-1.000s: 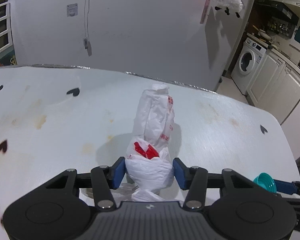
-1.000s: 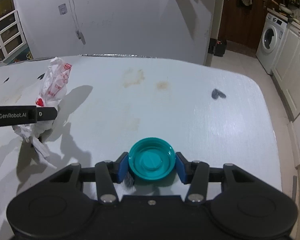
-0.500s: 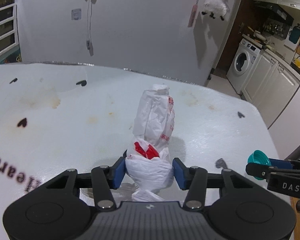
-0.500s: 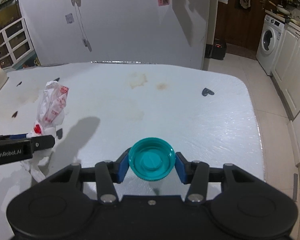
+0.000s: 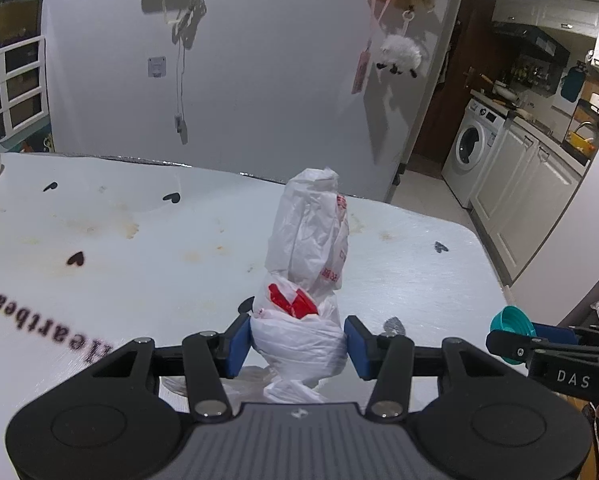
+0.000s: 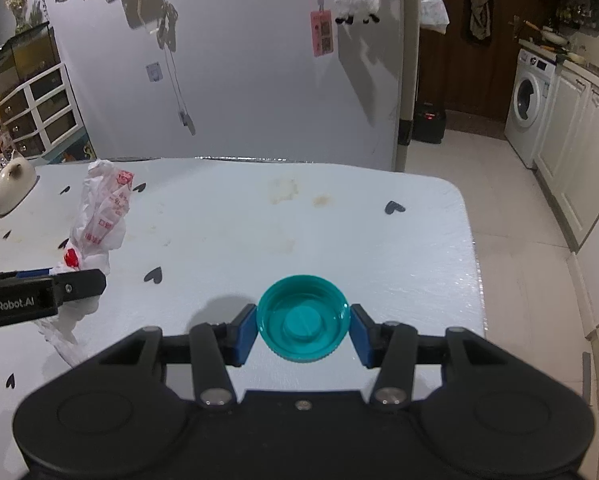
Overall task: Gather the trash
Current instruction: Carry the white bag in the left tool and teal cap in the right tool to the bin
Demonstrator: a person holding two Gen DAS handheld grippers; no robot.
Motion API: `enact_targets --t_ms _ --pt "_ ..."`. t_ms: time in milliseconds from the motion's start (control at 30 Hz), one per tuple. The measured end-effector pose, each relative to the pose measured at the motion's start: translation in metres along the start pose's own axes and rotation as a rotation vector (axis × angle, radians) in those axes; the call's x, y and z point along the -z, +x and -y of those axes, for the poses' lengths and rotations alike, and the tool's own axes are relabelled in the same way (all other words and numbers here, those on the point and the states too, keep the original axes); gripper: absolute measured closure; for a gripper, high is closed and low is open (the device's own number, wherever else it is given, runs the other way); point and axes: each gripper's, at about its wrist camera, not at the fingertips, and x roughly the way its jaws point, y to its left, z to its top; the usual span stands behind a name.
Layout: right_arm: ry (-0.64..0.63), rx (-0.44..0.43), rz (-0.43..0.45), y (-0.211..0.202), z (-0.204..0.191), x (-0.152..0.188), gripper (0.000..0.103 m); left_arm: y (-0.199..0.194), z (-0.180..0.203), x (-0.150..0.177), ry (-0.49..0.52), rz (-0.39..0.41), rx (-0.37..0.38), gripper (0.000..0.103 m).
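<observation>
While both grippers have risen off the white table [image 6: 379, 240], pickup looks done and only disposal remains. Left gripper [image 5: 298, 340] clamps a crumpled white plastic bag [image 5: 307, 248], standing toward twelve o'clock; right gripper [image 6: 304, 330] pinches a teal cap [image 6: 302, 317], hollow side up.

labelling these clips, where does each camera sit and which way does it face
Left wrist: sits on the left gripper, looking forward and down over the table; its jaws clamp a plastic bag, and the right gripper pokes in at right.
Right wrist: sits on the right gripper, same heading; its jaws clamp a teal lid, left gripper at left.
Shared: bag, lid, table, washing machine, toy sheep.
</observation>
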Motion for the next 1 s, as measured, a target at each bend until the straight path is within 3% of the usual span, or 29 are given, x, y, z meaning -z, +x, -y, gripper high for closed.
enact_targets --t_ms 700,1000 --pt "0.026 0.011 0.086 -0.1 0.031 0.05 0.053 -0.089 0.053 0.048 0.035 0.059 -0.013 0.052" --pt "0.055 0.005 0.109 -0.133 0.073 0.068 0.053 -0.098 0.118 0.062 0.073 0.056 0.013 0.052"
